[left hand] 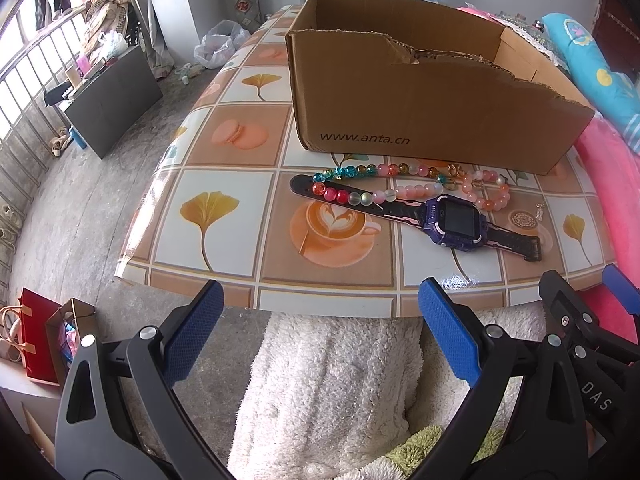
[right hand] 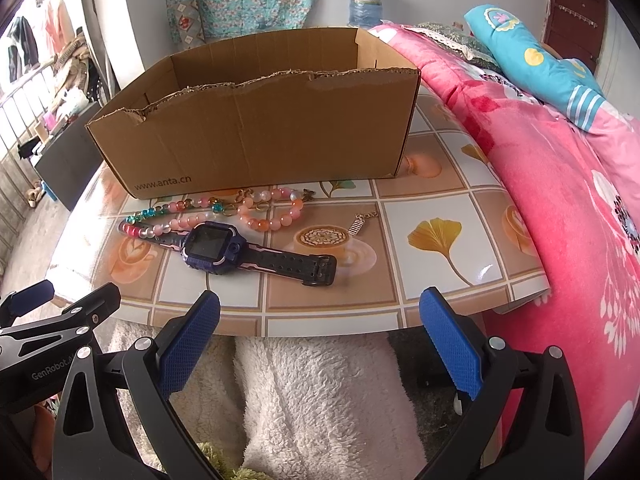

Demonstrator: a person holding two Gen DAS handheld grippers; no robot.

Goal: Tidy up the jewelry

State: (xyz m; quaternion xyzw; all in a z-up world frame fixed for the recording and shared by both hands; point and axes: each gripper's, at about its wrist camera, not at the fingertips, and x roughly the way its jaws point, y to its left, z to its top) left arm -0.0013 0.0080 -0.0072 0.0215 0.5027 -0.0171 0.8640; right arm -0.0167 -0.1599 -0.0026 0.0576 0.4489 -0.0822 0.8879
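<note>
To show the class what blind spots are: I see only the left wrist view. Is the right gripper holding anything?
Observer: No. The right gripper has its fingers apart with nothing between them, short of the table edge.
Operator: Does the cardboard box touch the bedding?
Observer: No. It ends short of the pink blanket, and tabletop shows between them.
Operator: What is the speck beyond the beaded bracelets?
Observer: A ribbed silver tag on a short chain.
</note>
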